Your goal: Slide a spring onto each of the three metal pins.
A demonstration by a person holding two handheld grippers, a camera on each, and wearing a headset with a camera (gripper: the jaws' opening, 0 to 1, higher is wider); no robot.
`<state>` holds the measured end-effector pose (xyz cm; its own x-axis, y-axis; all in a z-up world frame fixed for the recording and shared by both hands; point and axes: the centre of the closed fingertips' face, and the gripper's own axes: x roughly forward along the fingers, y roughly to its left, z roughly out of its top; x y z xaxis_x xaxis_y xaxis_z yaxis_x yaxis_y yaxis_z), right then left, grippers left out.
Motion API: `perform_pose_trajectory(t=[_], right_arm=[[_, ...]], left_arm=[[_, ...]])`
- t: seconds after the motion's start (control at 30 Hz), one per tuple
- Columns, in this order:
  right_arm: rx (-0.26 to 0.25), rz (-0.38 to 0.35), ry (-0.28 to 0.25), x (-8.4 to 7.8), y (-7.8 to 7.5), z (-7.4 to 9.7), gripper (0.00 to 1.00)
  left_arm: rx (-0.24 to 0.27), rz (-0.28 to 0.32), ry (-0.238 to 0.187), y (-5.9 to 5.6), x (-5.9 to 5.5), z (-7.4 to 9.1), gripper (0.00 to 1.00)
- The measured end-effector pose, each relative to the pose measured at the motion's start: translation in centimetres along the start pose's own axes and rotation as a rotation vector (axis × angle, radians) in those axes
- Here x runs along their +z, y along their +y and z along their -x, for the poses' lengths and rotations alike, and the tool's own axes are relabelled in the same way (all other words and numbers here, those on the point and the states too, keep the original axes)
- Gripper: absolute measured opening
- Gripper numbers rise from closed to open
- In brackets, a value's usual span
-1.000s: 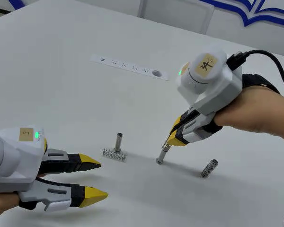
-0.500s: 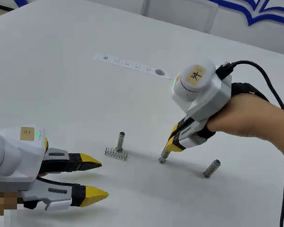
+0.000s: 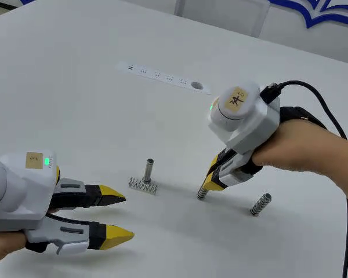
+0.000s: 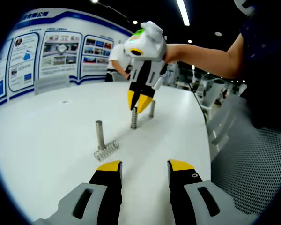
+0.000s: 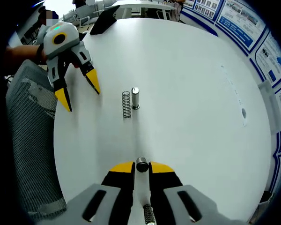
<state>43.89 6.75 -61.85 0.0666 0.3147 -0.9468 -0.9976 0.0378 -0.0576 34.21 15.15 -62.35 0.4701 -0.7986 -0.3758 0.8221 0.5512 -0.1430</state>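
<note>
Spring [image 3: 203, 193] has slid down the middle pin [image 5: 141, 164], right gripper [image 3: 209, 185] clenched on its top. Left gripper [image 3: 126, 216] waits released; the bare pin [image 3: 149, 170] is next.

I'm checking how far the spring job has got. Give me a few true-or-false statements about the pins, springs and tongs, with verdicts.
1. A loose spring lies flat beside the bare pin. True.
2. The left tongs are clamped on a spring. False: the left tongs are open and hold nothing.
3. The right tongs have their tips on either side of the middle pin. True.
4. The right-hand pin is bare. False: the right-hand pin wears a spring.
5. The power strip lies between the pins and the left tongs. False: the power strip lies beyond the pins.
</note>
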Motion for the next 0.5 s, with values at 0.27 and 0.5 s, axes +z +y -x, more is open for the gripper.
perform_pose_trajectory(t=[0.27, 0.5], right_arm=[[-0.014, 0.038, -0.053, 2.2, 0.5, 0.3, 0.14], [-0.001, 0.063, -0.094, 3.8, 1.4, -1.1, 0.14]], left_arm=[[-0.002, 0.0, 0.001, 0.0, -0.1, -0.1, 0.4], [-0.001, 0.0, 0.0, 0.1, 0.0, 0.0, 0.4]])
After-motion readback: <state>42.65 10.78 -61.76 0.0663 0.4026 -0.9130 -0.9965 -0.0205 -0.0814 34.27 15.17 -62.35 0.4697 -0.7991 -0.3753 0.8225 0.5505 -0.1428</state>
